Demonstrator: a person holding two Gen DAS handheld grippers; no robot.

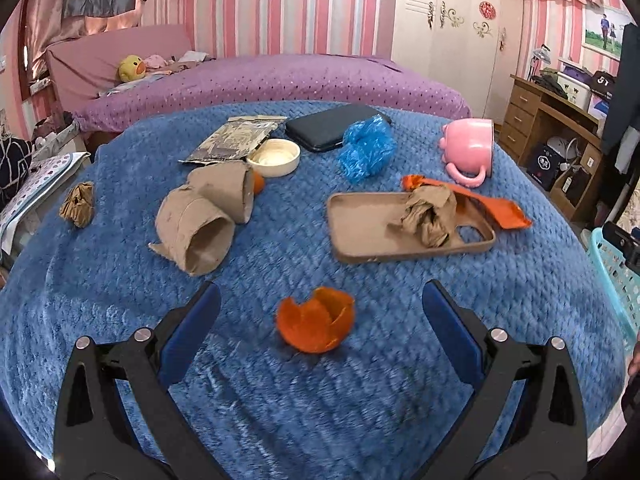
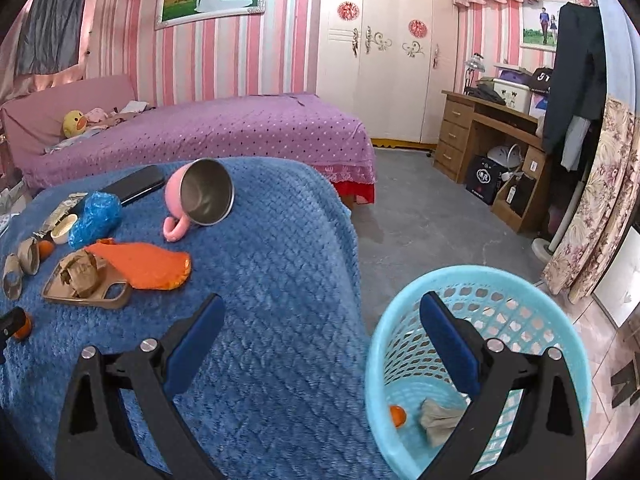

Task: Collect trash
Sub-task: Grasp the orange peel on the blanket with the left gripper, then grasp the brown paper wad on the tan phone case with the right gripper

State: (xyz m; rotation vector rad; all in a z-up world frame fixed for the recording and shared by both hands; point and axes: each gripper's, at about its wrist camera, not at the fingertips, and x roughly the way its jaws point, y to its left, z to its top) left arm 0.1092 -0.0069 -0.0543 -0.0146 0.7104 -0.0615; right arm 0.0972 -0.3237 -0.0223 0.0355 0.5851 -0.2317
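An orange peel (image 1: 316, 325) lies on the blue blanket (image 1: 280, 400) between the fingers of my left gripper (image 1: 320, 300), which is open around it. Farther back lie torn cardboard tubes (image 1: 200, 220), a crumpled brown paper (image 1: 428, 216) on a tan phone case (image 1: 360, 224), an orange wrapper (image 1: 504, 210), a blue plastic wad (image 1: 366, 148) and a small paper ball (image 1: 78, 204). My right gripper (image 2: 322, 312) is open and empty, over the blanket's edge and the light blue basket (image 2: 552, 292). In the basket lie an orange piece (image 2: 398, 416) and a paper scrap (image 2: 440, 420).
A pink mug (image 1: 470, 148) lies tipped on its side, near a dark phone (image 1: 328, 126), a white lid (image 1: 276, 156) and a flat packet (image 1: 236, 138). Behind is a purple bed (image 2: 220, 132); a wooden desk (image 2: 492, 132) and grey floor (image 2: 420, 208) are to the right.
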